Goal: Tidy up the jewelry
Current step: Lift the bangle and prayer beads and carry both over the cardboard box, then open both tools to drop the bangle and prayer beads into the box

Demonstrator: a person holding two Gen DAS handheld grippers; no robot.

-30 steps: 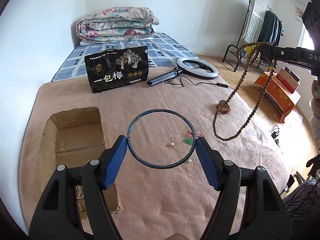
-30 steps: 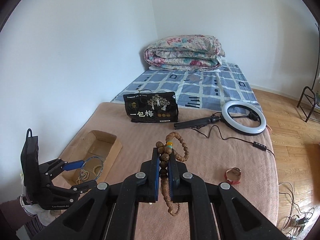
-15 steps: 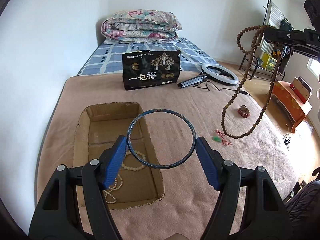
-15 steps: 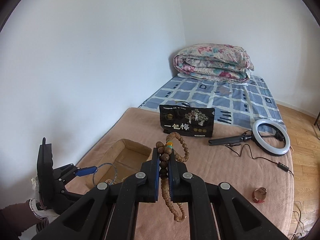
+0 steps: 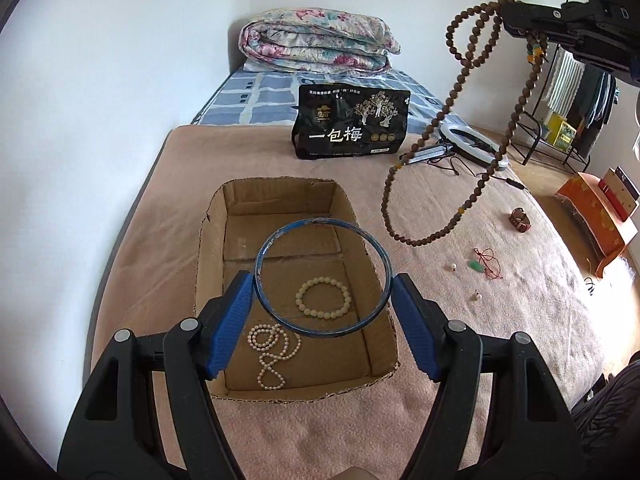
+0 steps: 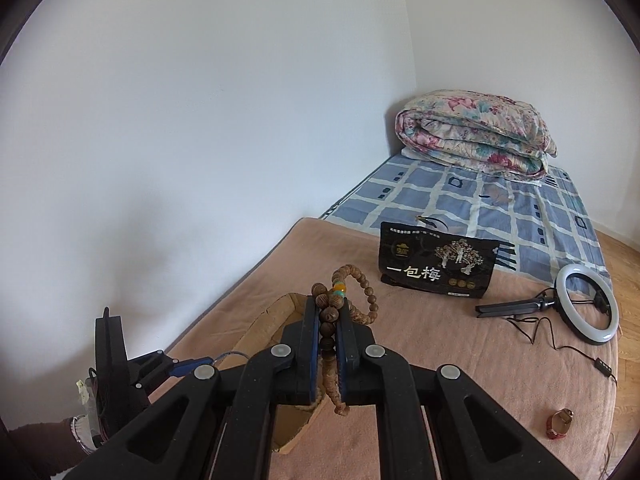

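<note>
Both grippers carry loads: the left gripper (image 5: pixel 323 307), pinching the blue bangle (image 5: pixel 323 276), should part over the cardboard box (image 5: pixel 212 224), while the right gripper (image 6: pixel 328 322), clamping the wooden bead necklace (image 5: pixel 436 120), lowers in slowly.

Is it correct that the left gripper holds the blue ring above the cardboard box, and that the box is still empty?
Not quite. The left gripper does hold the blue ring above the cardboard box, but the box is not empty: the left wrist view shows a pale bead bracelet and a white pearl necklace lying inside.

Right hand-held gripper (image 6: pixel 328 320) clamped on wooden bead strand (image 6: pixel 329 316), above cardboard box (image 6: pixel 276 316)
</note>
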